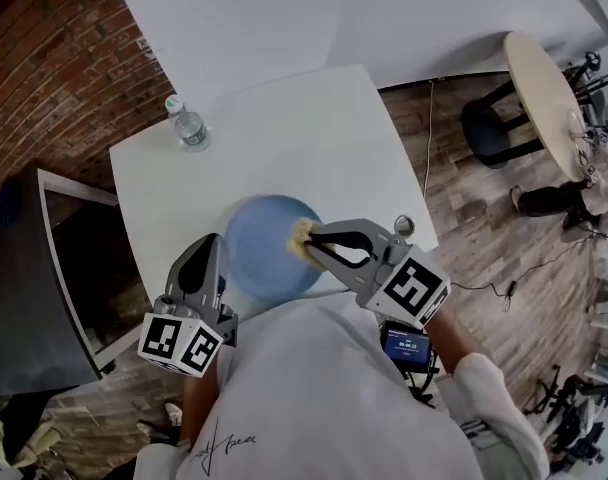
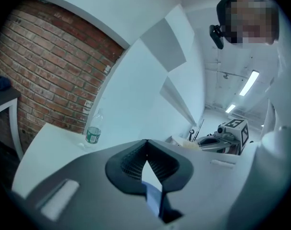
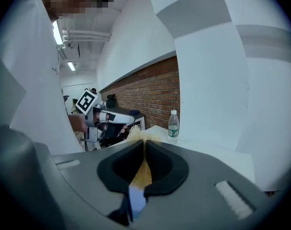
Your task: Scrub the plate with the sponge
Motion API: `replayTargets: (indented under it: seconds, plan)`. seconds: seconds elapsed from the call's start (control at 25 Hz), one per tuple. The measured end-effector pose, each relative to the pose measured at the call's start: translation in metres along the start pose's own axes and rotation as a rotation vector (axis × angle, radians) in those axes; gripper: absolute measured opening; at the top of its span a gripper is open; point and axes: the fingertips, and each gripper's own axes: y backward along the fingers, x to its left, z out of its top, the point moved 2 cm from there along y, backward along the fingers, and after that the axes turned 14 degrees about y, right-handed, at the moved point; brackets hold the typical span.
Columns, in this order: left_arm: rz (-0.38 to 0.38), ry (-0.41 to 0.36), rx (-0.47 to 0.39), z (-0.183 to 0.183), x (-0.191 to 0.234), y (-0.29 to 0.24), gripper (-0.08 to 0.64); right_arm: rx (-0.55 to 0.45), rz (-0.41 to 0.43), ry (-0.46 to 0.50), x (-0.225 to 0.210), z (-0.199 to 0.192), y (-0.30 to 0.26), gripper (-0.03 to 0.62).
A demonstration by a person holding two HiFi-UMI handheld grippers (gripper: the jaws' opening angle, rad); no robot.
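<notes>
— Where's the plate?
— The blue plate (image 1: 267, 253) is at the near edge of the white table (image 1: 314, 138), with the left gripper (image 1: 218, 240) pinching its left rim.
— And the sponge?
— The right gripper (image 1: 311, 240) clamps the yellow sponge (image 1: 302, 232) against the plate's right side. A capped water bottle (image 1: 189, 126) stands well apart.

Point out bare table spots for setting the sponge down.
Bare: the far right of the table, beyond the plate and right of the water bottle. Also the strip between bottle and plate. Crowded: the near edge, with the left hand-held gripper, right hand-held gripper and plate.
</notes>
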Motion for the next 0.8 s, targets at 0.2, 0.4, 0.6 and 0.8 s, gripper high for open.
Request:
replayTargets:
  seconds: [0.2,0.4,0.6,0.8]
  plan:
    - [-0.064,-0.080,-0.059,0.025,-0.028,0.011,0.013,-0.085,-0.042,-0.039,-0.007,0.018,0.014,0.021]
    - [-0.077,-0.123,-0.132,0.040,-0.045,0.020,0.014,-0.134,-0.065,-0.046,-0.007,0.028,0.023,0.020]
    - [-0.064,-0.100,-0.137,0.041,-0.042,0.019,0.016,-0.122,-0.065,-0.057,-0.005,0.030,0.022,0.020]
    - [-0.059,-0.116,-0.131,0.041,-0.044,0.016,0.018,-0.134,-0.061,-0.063,-0.007,0.032,0.024,0.020]
